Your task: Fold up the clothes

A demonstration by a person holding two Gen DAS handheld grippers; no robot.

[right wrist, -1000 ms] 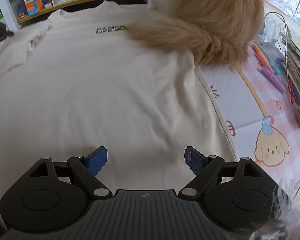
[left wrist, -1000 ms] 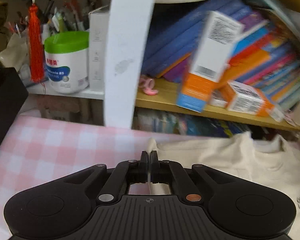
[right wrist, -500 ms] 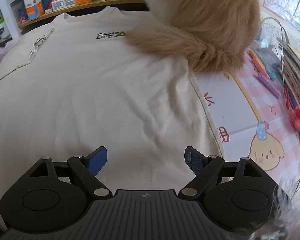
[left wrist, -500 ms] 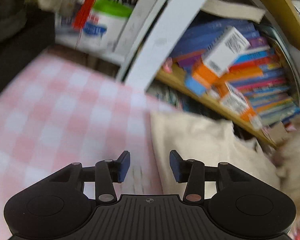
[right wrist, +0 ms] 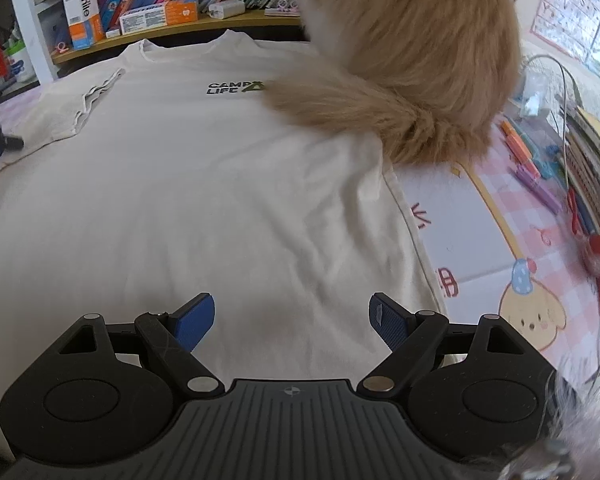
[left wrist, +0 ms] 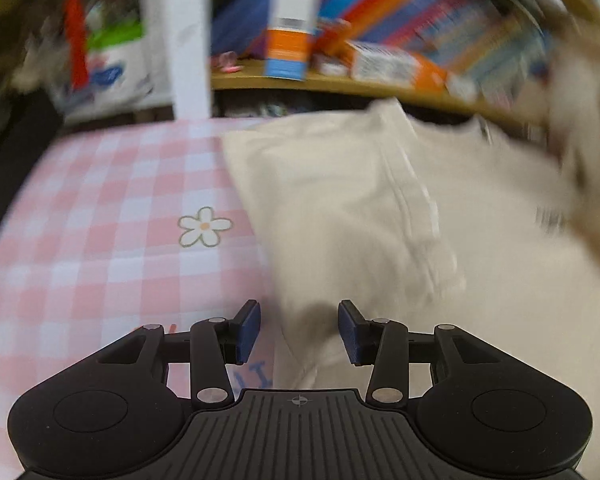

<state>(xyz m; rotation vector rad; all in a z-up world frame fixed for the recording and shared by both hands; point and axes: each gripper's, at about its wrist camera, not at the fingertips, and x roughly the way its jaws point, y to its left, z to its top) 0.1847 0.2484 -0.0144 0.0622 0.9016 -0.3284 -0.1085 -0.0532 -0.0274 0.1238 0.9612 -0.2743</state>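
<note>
Only my right view is showing the fluffy ginger cat (right wrist: 412, 60) sitting on the cream cotton T-shirt (right wrist: 188, 184), spread flat on the pink checked cloth (left wrist: 100, 240). My right gripper (right wrist: 292, 320) is hovering wide open, empty. My left gripper (left wrist: 298, 332) is gaping partway over the sleeve edge, pinching nothing.
</note>
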